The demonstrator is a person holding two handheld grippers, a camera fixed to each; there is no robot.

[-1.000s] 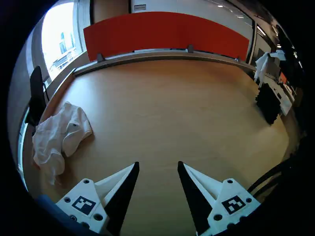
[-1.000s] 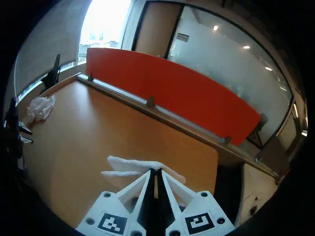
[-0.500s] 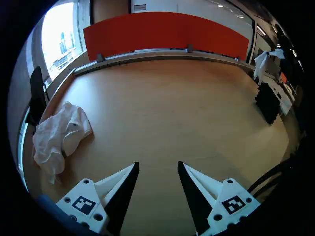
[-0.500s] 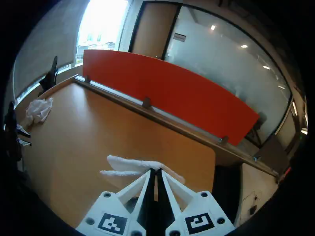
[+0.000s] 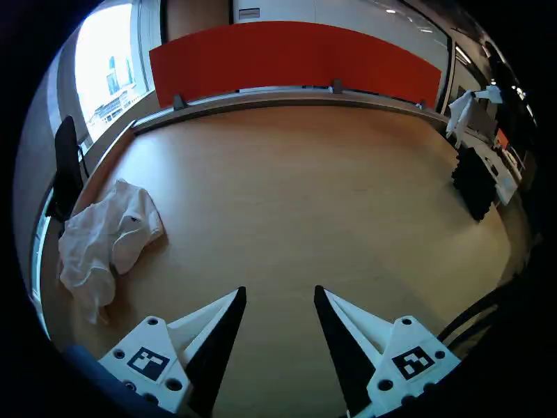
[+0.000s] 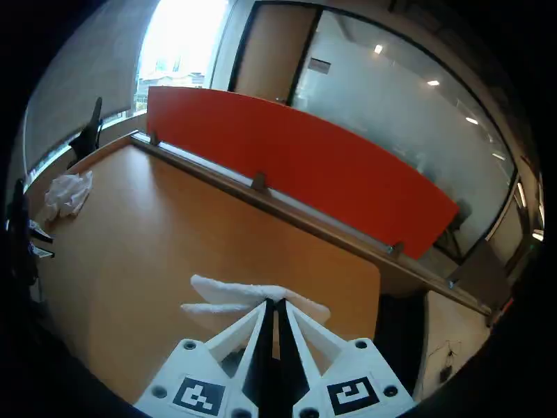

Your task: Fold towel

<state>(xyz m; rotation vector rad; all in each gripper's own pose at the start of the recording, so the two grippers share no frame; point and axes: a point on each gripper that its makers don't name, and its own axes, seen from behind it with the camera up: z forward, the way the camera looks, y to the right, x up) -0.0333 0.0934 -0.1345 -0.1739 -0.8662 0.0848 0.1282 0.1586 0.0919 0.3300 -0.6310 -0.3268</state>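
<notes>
- Right fingers (image 6: 259,348) are together, clamped on a white towel (image 6: 237,296). It sticks out past the tips in a few stacked layers, off the table (image 6: 139,230) behind it.
- Left fingers (image 5: 219,327) are apart with nothing between them, only bare table ahead.
- Change over the last second is small. The right gripper view tips up slightly, then settles, and the towel sits the same in the grip. The left gripper view is practically static.
- Crumpled cloth (image 5: 104,237) lies on the table well off to the left of the left fingers, in the same spot.
- My read: the right side is carrying, not laying down, so no fold progress this second. I can't tell whether the held towel is finished or fresh.
- Left gripper (image 5: 278,289) looks idle, free to take a corner once the towel is down.
</notes>
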